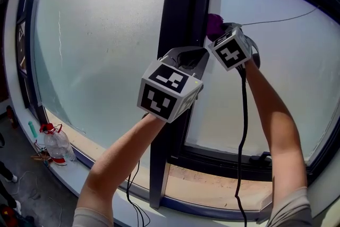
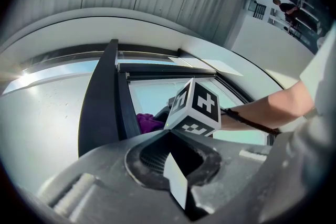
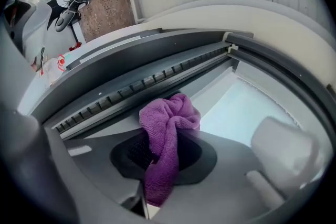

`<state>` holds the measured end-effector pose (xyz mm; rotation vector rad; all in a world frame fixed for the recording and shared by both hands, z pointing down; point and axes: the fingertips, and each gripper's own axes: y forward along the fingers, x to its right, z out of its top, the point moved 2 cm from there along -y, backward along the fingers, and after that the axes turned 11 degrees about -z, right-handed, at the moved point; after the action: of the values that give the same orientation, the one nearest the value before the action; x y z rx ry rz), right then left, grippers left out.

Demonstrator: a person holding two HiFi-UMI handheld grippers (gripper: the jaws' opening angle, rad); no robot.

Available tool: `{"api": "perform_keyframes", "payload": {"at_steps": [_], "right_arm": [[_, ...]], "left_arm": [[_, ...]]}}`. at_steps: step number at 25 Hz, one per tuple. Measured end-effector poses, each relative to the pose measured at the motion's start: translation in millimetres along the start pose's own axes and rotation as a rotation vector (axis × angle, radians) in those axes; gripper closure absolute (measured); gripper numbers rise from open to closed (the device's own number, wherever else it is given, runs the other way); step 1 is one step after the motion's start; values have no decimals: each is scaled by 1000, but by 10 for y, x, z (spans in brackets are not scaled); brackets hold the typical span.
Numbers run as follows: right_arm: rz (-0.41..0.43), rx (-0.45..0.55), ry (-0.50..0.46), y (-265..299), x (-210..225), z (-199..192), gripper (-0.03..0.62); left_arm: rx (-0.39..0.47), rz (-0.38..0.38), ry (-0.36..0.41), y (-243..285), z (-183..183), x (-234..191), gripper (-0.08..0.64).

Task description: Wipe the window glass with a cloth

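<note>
The window has two frosted-looking glass panes (image 1: pixel 101 45) split by a dark upright post (image 1: pixel 178 13). A purple cloth (image 3: pixel 169 136) is bunched in my right gripper (image 3: pixel 173 126), which is shut on it. It presses the cloth (image 1: pixel 214 24) against the right pane's (image 1: pixel 287 72) upper left corner, beside the post. My left gripper (image 1: pixel 189 56) is raised just left of and below the right gripper (image 1: pixel 222 29), in front of the post. Its jaws (image 2: pixel 169 136) are shut with nothing between them. The left gripper view also catches the cloth (image 2: pixel 148 123) behind the right gripper's marker cube (image 2: pixel 197 107).
A clear bottle with a red cap (image 1: pixel 57 145) stands on the sill (image 1: pixel 212 188) at lower left. A black cable (image 1: pixel 241 130) hangs along the right forearm. A small dark handle (image 1: pixel 260 158) sits on the lower frame. Slatted frame rails (image 3: pixel 147 81) run above the cloth.
</note>
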<state>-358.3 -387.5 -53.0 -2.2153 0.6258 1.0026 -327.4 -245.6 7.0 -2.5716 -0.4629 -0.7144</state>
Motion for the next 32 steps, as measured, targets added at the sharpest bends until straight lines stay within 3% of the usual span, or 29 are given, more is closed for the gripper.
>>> {"api": "perform_keyframes", "payload": {"at_steps": [7,15,23,32], "right_arm": [[-28,53,56,-140,105,-30,499],[-65,100,68,-705,389,-273,497],[-164,8,72,-1287,1105,-1170,495],[-276,-183,6,-2070,1924,-2376,495]], "left_arm": [[-8,-14,-12,109,-21,97,560],[-2,-49,-25,448,27,366,560],[61,-183,-37,1181,269,1042,560],[158,-374,-49,2089,657,2089,560]]}}
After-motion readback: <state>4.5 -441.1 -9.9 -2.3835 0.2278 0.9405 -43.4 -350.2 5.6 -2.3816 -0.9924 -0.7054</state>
